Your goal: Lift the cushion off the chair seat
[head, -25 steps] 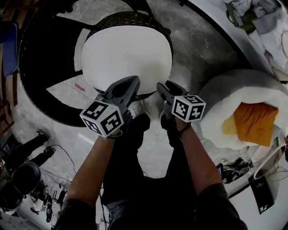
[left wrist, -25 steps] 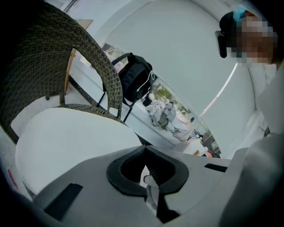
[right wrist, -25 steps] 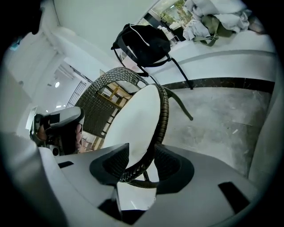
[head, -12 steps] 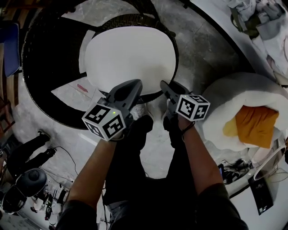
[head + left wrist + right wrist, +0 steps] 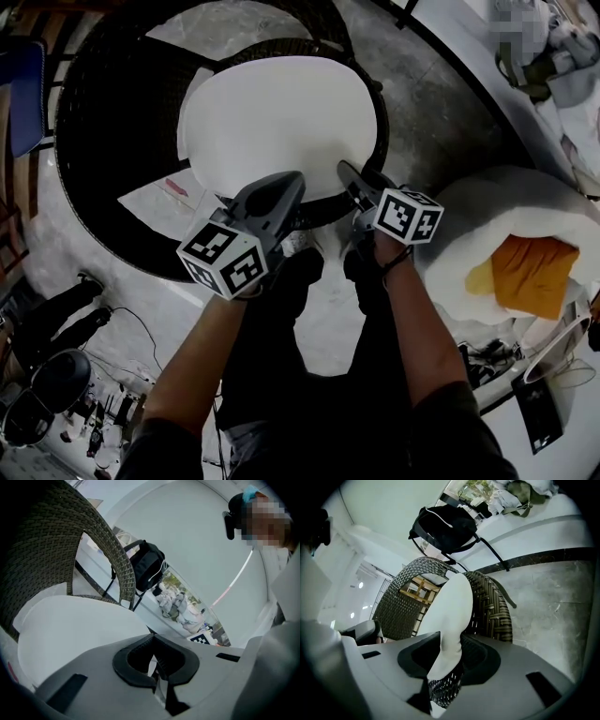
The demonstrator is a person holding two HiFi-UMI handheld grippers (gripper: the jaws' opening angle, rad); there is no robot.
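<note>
A round white cushion (image 5: 281,117) lies on the seat of a dark wicker chair (image 5: 103,141). My right gripper (image 5: 354,178) is at the cushion's near right rim. In the right gripper view the cushion's edge (image 5: 452,620) stands between its jaws, which have just been closing, and a dark gap still shows beside the left pad. My right gripper (image 5: 447,656) is open around that edge. My left gripper (image 5: 281,192) hovers at the cushion's near edge with its jaws drawn together. In the left gripper view the cushion (image 5: 79,630) lies left of my left gripper (image 5: 154,660).
A white beanbag (image 5: 487,211) holding an orange pillow (image 5: 534,267) sits on the floor to the right. A black backpack (image 5: 445,529) hangs behind the chair. Cables and gear (image 5: 103,412) lie at lower left. The person's legs stand just in front of the chair.
Both grippers have moved forward to the cushion's near edge. The right gripper's tip now overlaps the cushion's rim, and its marker cube has rolled slightly.
</note>
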